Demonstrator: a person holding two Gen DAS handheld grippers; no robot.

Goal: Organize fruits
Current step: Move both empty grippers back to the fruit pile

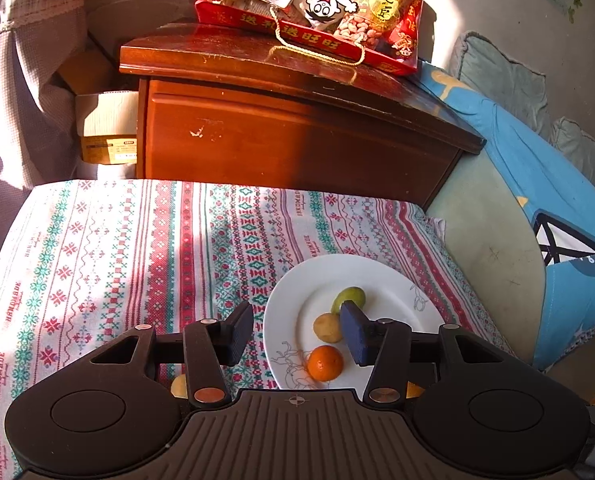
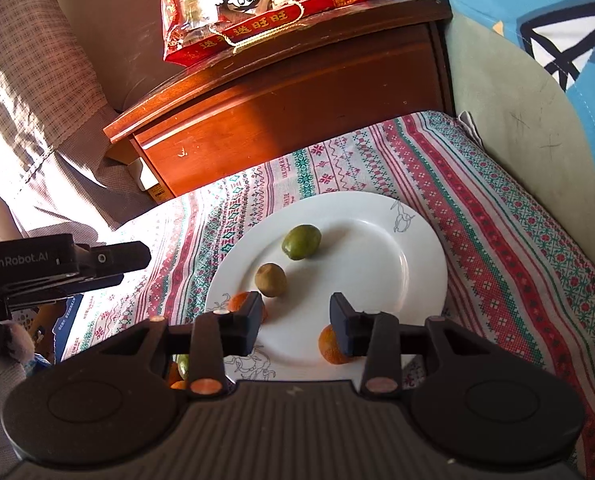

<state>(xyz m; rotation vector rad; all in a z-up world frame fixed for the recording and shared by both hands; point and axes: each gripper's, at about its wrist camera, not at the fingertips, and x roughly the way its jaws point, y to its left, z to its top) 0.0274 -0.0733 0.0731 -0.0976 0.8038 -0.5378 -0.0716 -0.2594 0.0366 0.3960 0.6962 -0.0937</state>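
Four small round fruits are gathered on the white ceramic plate (image 2: pixel 417 256) mid-frame, others left at the lower left, while the left gripper (image 1: pixel 297 330) and right gripper (image 2: pixel 295 322) are held apart, empty.

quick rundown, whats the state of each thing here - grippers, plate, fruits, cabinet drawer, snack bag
left gripper: open, empty, above the plate's left edge
right gripper: open, empty, over the plate's near part
plate: flat on the cloth, holding fruit
green fruit: on plate
brown fruit: on plate
orange: on plate, near rim
second orange: at plate's near edge
cabinet drawer: shut
snack bag: lying on cabinet
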